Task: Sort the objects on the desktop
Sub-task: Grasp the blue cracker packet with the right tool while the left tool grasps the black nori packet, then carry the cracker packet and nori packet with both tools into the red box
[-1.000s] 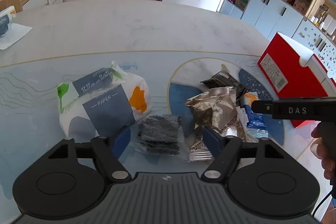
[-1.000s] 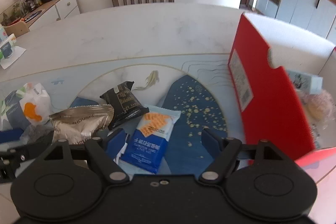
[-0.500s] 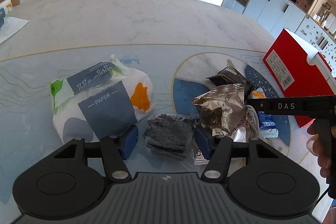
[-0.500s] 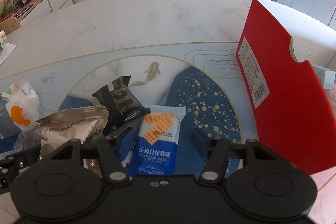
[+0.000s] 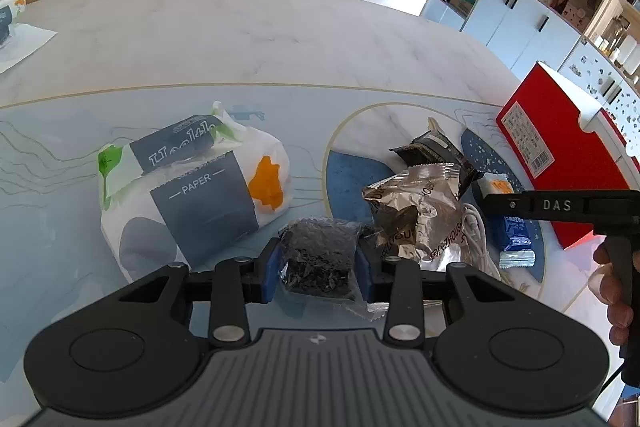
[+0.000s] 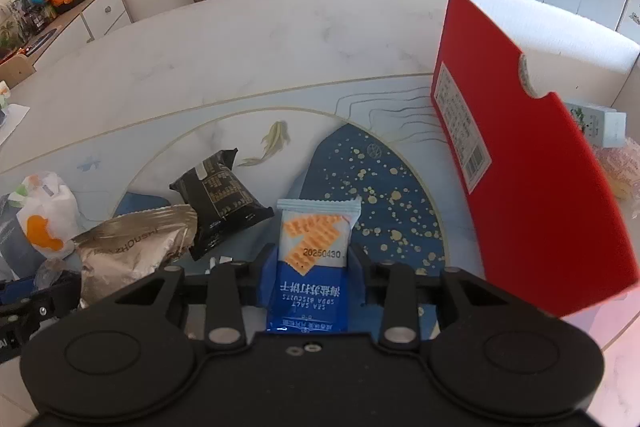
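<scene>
From the left wrist we see our left gripper [image 5: 318, 269] clamped on the clear packet of dark flakes [image 5: 320, 257], between the tissue pack [image 5: 192, 187] and the silver bag [image 5: 416, 211].

From the right wrist, our right gripper [image 6: 312, 275] pinches the blue biscuit packet [image 6: 314, 259]; bare mat separates it from the red box [image 6: 536, 179].

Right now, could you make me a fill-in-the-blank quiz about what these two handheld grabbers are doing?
1. The left gripper is shut on a clear bag of ____ shreds.
2. The right gripper is shut on a blue ____ packet.
3. The tall cardboard box is coloured ____.

Missing: black; biscuit; red
</scene>
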